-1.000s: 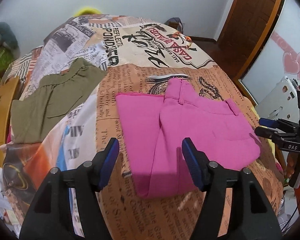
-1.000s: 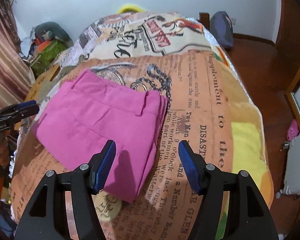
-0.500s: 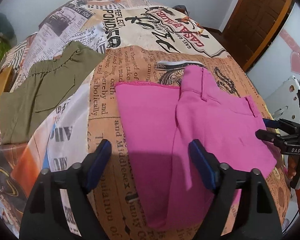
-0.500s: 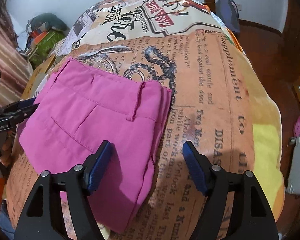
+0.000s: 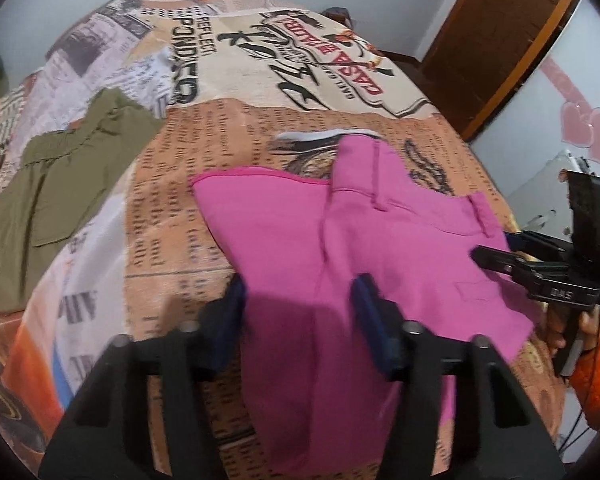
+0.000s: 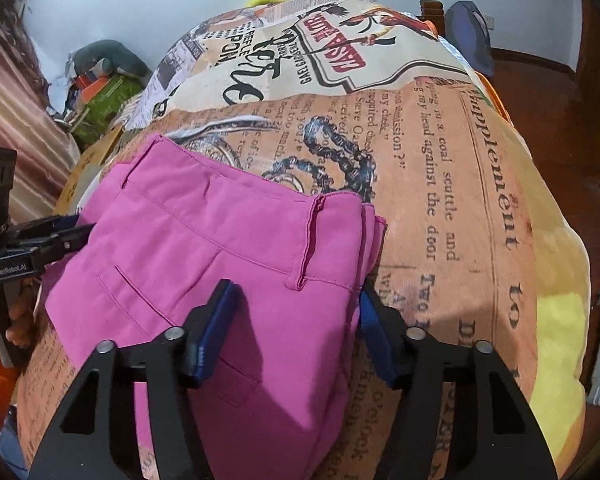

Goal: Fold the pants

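Note:
Folded pink pants (image 5: 400,240) lie on a bed with a newspaper-print cover (image 5: 260,60). My left gripper (image 5: 300,304) hangs low over the pants' near left edge. Its jaws are closing, with pink cloth between the blue pads, and they still stand well apart. My right gripper (image 6: 296,312) is down over the waistband end of the pants (image 6: 204,240). Its jaws are closing too: the left pad lies over the cloth and the right pad sits at the folded edge. Each gripper also shows at the side of the other's view: the right gripper (image 5: 496,248) and the left gripper (image 6: 76,228).
An olive-green garment (image 5: 52,200) lies on the bed to the left of the pants. A person's orange sleeve (image 5: 596,360) is at the right edge. A wooden door (image 5: 500,40) and floor lie beyond the bed. A dark backpack (image 6: 472,32) and a pile of clutter (image 6: 100,80) stand near the far wall.
Both grippers have come down and forward onto the pink pants. Their jaws widened, then narrowed, and now straddle the cloth's edges.

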`<state>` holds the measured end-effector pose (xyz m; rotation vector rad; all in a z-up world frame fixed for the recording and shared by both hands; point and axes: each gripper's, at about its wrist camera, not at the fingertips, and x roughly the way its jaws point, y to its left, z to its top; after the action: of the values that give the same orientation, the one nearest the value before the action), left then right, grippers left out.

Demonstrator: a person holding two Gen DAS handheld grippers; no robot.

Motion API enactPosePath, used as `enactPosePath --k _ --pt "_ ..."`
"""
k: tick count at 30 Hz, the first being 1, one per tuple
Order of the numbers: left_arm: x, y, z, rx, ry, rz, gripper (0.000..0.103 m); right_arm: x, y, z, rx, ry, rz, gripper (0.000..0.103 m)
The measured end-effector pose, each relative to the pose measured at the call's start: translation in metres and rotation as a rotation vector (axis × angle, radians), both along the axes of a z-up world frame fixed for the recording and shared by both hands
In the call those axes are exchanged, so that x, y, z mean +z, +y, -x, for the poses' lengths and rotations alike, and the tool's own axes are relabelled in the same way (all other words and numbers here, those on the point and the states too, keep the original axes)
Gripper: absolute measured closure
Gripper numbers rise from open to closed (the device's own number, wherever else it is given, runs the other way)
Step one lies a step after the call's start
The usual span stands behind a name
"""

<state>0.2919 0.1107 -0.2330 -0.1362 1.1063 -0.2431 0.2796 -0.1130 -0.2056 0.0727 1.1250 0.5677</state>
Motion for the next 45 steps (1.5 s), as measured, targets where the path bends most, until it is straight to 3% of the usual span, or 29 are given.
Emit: enactPosePath --k 3,4,5,11,25,35,45 --pt "0.002 -0.002 -0.003 0.004 0.0 0.005 0.078 0.002 -0.003 -0.004 -0.018 -0.001 -0.012 0.067" --pt "0.003 -0.004 -0.005 0.009 0.003 -0.013 0.09 0.004 -0.005 -0.005 -0.03 -0.006 -0.009 0.076" --pt "0.003 -0.004 -0.006 0.011 0.005 -0.026 0.091 0.006 -0.007 -0.006 -0.039 -0.01 -0.009 0.08" --pt "0.017 -0.006 0.001 0.012 -0.027 -0.028 0.094 0.017 -0.011 -0.006 -0.038 -0.014 -0.031 0.087" --pt "0.085 0.003 0.037 0.025 -0.169 -0.048 0.095 0.082 0.016 0.007 0.022 -0.15 -0.045 0.088" --pt "0.116 0.065 0.041 0.113 -0.228 -0.052 0.095 0.116 0.081 -0.008 0.115 -0.236 -0.045 0.088" --pt "0.119 0.15 0.016 0.224 -0.255 -0.077 0.095 0.115 0.175 -0.048 0.192 -0.277 -0.047 0.088"
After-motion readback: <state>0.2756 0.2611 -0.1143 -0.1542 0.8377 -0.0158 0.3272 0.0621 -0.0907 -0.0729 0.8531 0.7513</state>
